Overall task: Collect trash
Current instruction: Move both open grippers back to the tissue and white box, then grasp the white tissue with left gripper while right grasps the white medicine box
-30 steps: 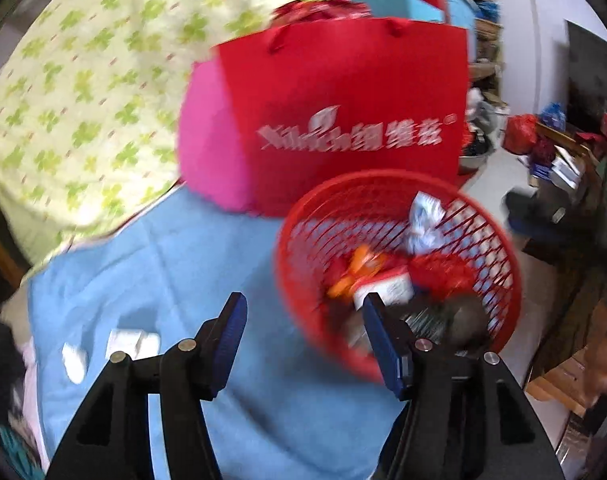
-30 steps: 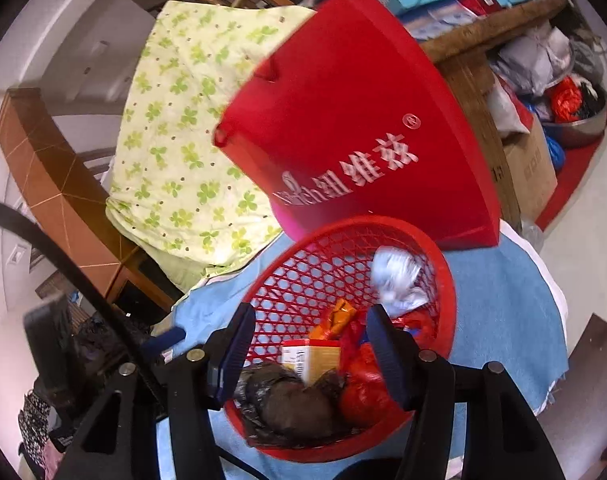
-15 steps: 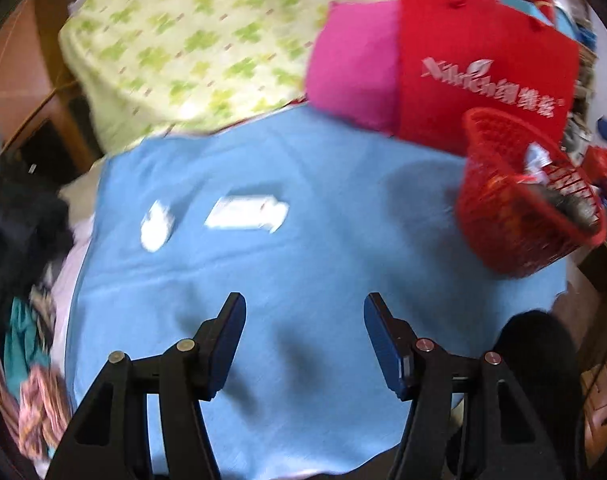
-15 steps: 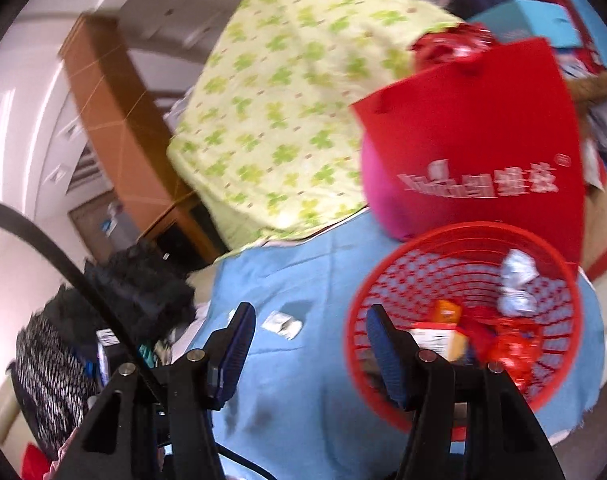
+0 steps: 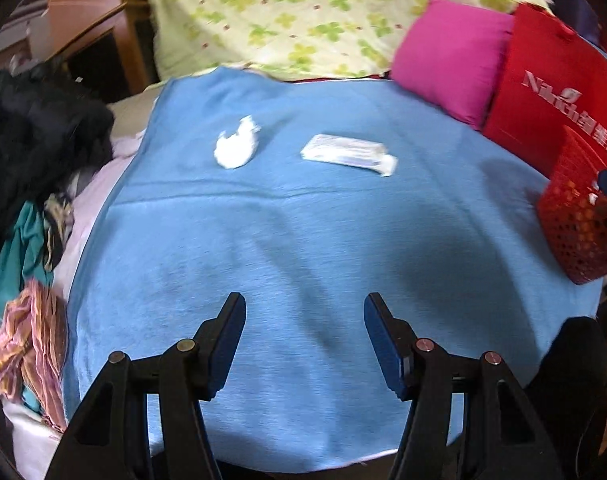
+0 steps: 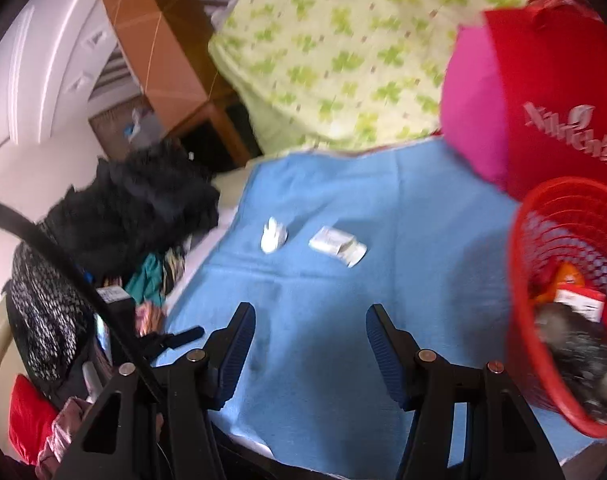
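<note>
Both views have swung from the red basket [image 6: 559, 280] to two white scraps [image 5: 235, 148]; fingers empty, apart.

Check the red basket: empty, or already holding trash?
Holding trash. The right wrist view shows the red basket with a dark bag, a small carton and orange wrapper inside. It is not full to the rim.

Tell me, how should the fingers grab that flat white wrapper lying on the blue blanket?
Probably from above, pinching across the short width of the flat white wrapper. It lies flat and long on the blue blanket, so its narrow middle likely fits between the fingers best.
</note>
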The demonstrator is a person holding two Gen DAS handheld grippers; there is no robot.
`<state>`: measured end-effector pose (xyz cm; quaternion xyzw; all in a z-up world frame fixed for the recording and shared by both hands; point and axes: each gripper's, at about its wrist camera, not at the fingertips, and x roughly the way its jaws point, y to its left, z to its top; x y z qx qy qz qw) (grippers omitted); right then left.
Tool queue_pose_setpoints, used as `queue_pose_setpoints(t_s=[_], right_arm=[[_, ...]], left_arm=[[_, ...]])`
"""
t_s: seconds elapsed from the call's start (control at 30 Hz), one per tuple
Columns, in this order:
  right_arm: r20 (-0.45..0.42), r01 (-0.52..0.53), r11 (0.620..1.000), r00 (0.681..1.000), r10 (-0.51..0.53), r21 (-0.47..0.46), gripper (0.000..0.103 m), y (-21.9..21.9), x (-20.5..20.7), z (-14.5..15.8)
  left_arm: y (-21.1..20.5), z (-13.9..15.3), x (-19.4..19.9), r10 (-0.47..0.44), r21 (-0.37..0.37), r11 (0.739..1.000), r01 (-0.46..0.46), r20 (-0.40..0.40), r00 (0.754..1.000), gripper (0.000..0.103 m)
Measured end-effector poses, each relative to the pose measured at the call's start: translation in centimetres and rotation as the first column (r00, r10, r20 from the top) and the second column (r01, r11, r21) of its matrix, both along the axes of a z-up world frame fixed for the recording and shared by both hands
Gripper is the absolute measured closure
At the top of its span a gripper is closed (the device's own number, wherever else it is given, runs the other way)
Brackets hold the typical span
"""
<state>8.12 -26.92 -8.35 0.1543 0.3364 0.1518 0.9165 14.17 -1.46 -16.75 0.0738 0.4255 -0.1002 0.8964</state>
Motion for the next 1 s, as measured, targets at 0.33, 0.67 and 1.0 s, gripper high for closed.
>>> queue_pose_setpoints(t_s=[0.33,0.67,1.0], right_arm=[[-0.135,-0.127,0.983,0.985,0.109,-0.132,0.041,4.8,10.8,-5.3],[-0.165,-0.164,0.975,0.976,0.139,-0.15,0.035,4.6,25.0,-9.2],[-0.259,-0.297,0.935,0.935,0.243,-0.192,0.034,6.5,31.8,-14.8]], left_arm=[[5.2,-0.4,7.0,0.048,-0.033,0.998,-0.048,-0.021,0.999,0.041],[4.4,-1.3,20.1,-0.083,-0.116,0.99,0.075,-0.063,0.995,0.036],[3.0,-5.3,28.0,-0.096,-0.112,0.99,0.082,-0.122,0.988,0.036]])
